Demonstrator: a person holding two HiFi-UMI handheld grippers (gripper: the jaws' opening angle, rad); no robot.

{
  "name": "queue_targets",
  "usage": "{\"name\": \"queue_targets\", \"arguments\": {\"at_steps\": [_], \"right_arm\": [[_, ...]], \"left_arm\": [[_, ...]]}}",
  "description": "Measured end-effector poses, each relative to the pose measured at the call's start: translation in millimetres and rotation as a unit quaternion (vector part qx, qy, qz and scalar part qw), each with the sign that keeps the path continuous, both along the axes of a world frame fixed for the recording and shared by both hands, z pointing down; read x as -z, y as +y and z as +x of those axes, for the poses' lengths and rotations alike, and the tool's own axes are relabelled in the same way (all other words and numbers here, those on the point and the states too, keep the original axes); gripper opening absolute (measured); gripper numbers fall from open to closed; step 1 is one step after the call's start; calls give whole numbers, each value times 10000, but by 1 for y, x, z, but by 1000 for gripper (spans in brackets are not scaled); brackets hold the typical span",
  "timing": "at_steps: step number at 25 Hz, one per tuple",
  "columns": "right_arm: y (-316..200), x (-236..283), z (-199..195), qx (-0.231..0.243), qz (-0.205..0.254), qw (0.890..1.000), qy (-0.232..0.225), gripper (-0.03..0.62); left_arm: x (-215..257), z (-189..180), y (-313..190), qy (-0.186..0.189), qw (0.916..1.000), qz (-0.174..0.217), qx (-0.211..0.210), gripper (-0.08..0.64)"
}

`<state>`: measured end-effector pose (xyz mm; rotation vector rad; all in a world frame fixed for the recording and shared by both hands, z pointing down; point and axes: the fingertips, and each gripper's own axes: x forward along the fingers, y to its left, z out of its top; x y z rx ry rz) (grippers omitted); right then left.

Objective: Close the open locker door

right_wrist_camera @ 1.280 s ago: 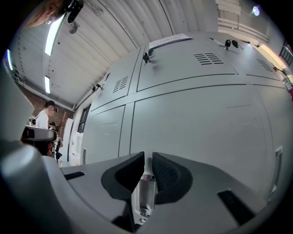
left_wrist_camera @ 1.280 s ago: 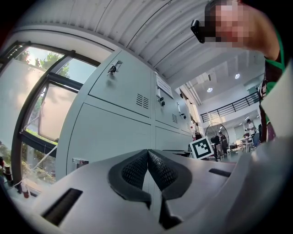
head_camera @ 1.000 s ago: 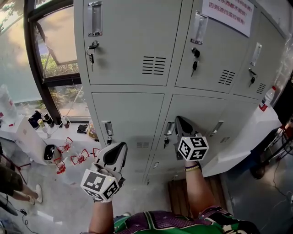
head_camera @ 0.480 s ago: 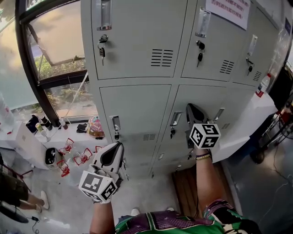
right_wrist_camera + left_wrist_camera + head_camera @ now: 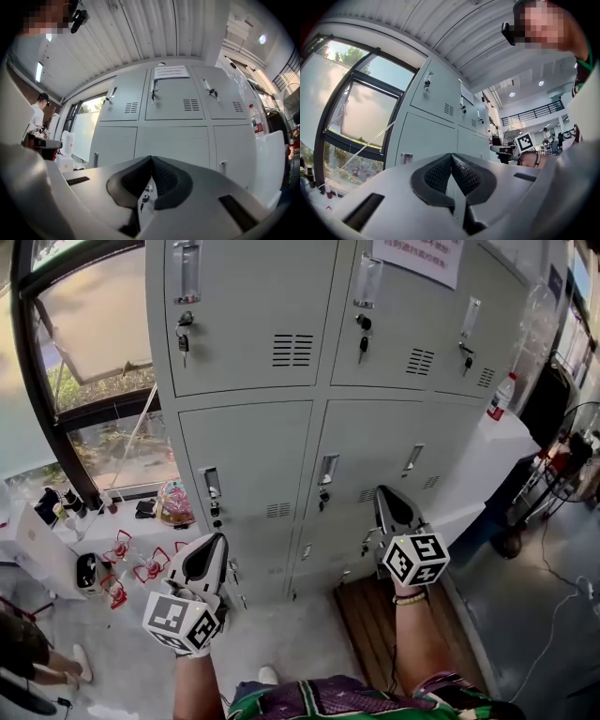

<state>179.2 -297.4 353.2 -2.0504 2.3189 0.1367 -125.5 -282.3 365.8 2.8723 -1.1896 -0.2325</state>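
The right gripper (image 5: 384, 493) has come away from the handle (image 5: 328, 468) of the lower middle locker door (image 5: 361, 442), where its tip sat a second ago, and now hangs to the right of that handle, clear of the metal. The left gripper (image 5: 214, 540) remains below the lower left door (image 5: 248, 451). The grey locker bank (image 5: 244, 296) fills the upper part of the head view, two rows of doors. As far as can be seen, every door lies flush with its neighbours, the lower middle one included. A dark-framed window (image 5: 84, 362) stands left of the bank, and a white cabinet (image 5: 487, 451) stands against its right end. A wooden board (image 5: 375, 615) lies on the floor below the right forearm. Low at the left, a white table (image 5: 42, 531) carries small clutter. Both grippers point at the lockers. In the left gripper view the jaws (image 5: 451, 159) are clenched with nothing between them. In the right gripper view the jaws (image 5: 151, 161) are pressed together the same way, empty, facing the lower middle door. A paper notice (image 5: 417, 251) is stuck high on the bank. A bottle (image 5: 503, 395) stands on the cabinet, and keys (image 5: 183, 338) hang in the upper left lock.
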Motion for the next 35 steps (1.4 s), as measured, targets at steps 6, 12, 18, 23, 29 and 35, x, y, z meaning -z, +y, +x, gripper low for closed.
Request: {"name": "queue_targets", "arguments": {"at_steps": [6,12,18,23,29,35], "right_arm": [[98,-6,28,290,-31,9995,77,6],[182,-15,90,218,66,9996,-150,5],[246,-24,126,388,165,9991,-91,5],[285,-30,142,558,219,9982,-6,5],[315,-30,150,722,261,9970,-27,5],[326,-26,151,847,392,9956,13,5]], "left_arm": [[-1,38,64,-158,9999,-4,-4,21],[4,74,139,209,9995,-114,200,21],[5,110,208,27,9988,81,479,21],[-3,135,250,-68,9980,148,609,21],[-8,156,275,-166,9977,76,651,21],[0,165,290,-230,9967,219,750,21]]}}
